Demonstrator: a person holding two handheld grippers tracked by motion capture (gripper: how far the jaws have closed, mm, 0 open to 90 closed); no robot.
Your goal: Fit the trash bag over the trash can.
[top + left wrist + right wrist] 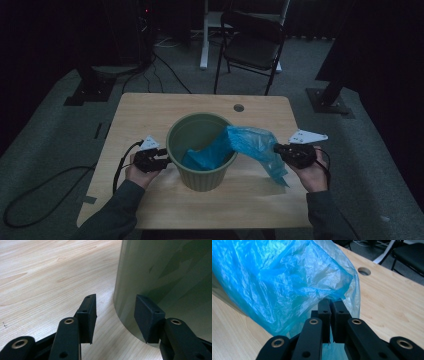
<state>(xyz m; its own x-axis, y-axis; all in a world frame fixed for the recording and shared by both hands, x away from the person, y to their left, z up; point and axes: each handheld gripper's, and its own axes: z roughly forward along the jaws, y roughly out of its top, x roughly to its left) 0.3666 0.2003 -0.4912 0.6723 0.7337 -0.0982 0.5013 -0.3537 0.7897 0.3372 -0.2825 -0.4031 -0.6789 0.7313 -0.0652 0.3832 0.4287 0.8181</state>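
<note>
A green plastic bin (202, 150) stands in the middle of the wooden table (150, 107). A blue plastic bag (250, 142) lies partly inside it and drapes over its right rim. My right gripper (278, 149) is shut on the bag's edge to the right of the bin; in the right gripper view the jaws meet on the blue film (287, 282). My left gripper (165, 161) is open at the bin's left side. In the left gripper view its right fingertip (147, 317) lies against the green wall (162, 272) and its left one hangs over the table.
A round cable hole (239, 107) sits near the table's far edge. A black folding chair (252, 42) stands behind the table. Cables run across the grey floor at left (45, 192). Bare wood lies in front of the bin (225, 205).
</note>
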